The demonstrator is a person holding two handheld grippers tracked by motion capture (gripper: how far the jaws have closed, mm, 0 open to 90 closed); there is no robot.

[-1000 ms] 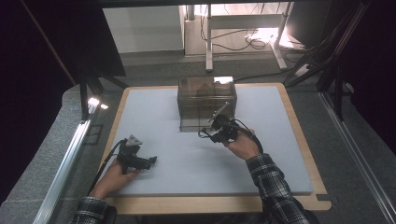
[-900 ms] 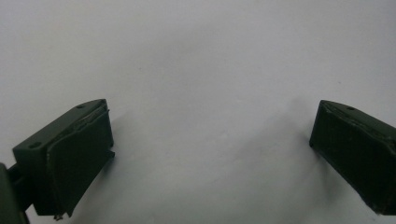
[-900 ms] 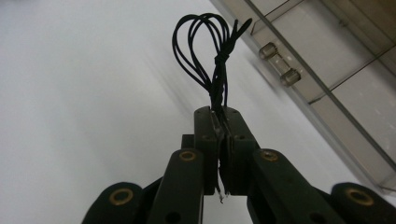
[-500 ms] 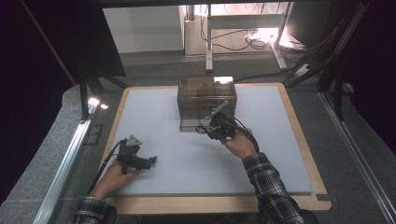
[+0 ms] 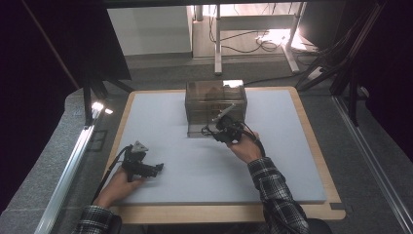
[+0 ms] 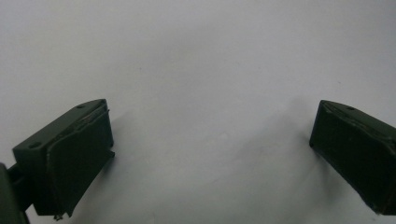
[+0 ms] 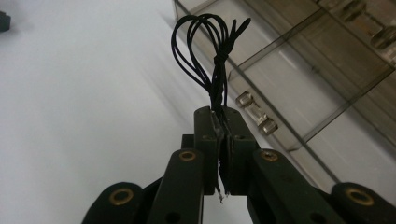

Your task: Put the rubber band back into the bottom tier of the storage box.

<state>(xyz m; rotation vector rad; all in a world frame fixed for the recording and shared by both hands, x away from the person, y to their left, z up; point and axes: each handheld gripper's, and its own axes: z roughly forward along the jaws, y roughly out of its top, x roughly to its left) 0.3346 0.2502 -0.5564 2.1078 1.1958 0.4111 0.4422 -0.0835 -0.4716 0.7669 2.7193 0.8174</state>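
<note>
Wire bundle [image 7: 210,51] pinched in closed right gripper [image 7: 223,122], just in front of clear box [image 5: 215,108]. Left gripper [image 6: 210,154] wide open, empty, on mat [image 5: 195,161]. Risk: thin loops slip out or snag box edge if grip loosens.

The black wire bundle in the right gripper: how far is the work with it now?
Done: the right gripper has picked up the knotted bundle of thin black wire, jaws shut on it. In hand: it holds the bundle beside the smoky clear plastic drawer box, near a drawer front. Left: no drawer looks open, so putting it in probably remains. The left gripper rests open on the grey mat.
</note>
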